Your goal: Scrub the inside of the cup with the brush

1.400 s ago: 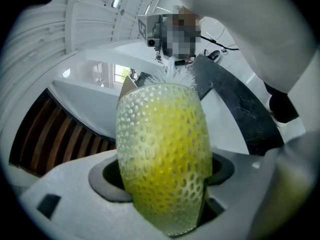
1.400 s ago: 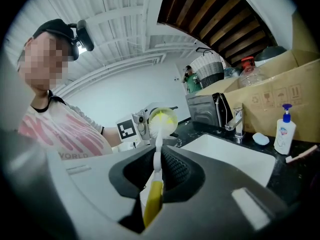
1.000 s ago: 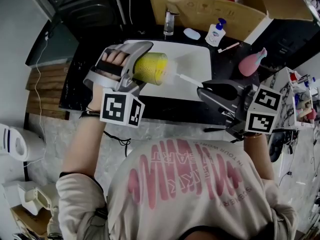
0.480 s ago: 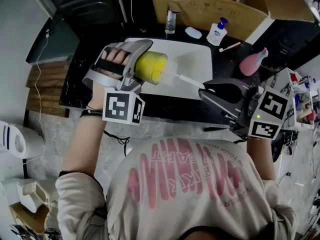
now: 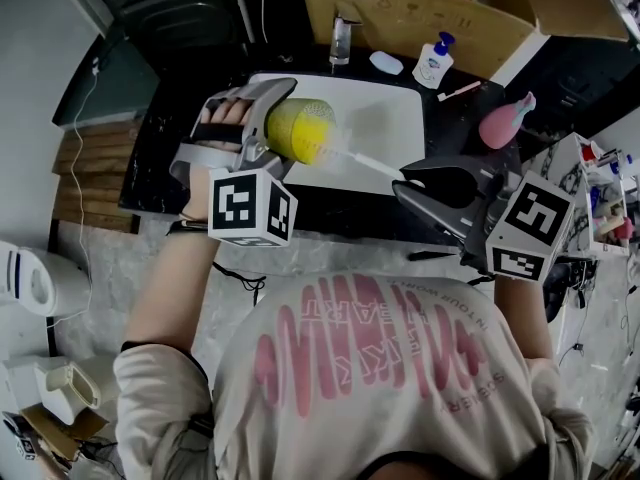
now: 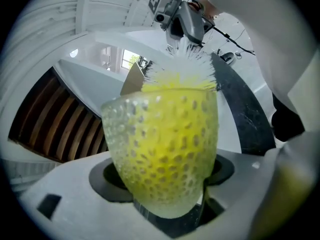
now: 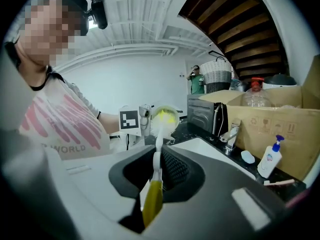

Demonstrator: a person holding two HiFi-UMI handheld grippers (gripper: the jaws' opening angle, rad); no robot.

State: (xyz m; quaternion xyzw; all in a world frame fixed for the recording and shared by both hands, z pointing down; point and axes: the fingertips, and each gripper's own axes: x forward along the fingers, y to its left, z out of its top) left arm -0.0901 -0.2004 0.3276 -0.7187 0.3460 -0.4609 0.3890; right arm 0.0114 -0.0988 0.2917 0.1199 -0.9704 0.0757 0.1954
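Observation:
A yellow dimpled cup [image 5: 298, 131] lies on its side over the white sink [image 5: 395, 158], with my left gripper [image 5: 262, 136] shut on it. The left gripper view shows the cup [image 6: 162, 159] between the jaws, white bristles of the brush [image 6: 186, 69] sticking out of its mouth. My right gripper [image 5: 425, 183] is shut on the brush, whose thin white stem [image 5: 368, 161] runs left into the cup. In the right gripper view the brush handle [image 7: 154, 184], yellow near me and white beyond, is clamped in my right gripper [image 7: 156, 170], and its head sits in the cup's mouth [image 7: 164, 117].
Behind the sink stand a faucet [image 5: 340, 38], a soap bar [image 5: 383, 64], a pump bottle [image 5: 433, 63] and a cardboard box [image 5: 420, 13]. A pink object [image 5: 503, 123] lies on the dark counter [image 5: 160, 158] at the right. A wooden slatted surface [image 5: 90, 178] is to the left.
The left gripper has turned a little, its marker cube swinging right, and the cup has shifted slightly up. The right gripper has moved slightly, its marker cube turning; the brush head stays in the cup.

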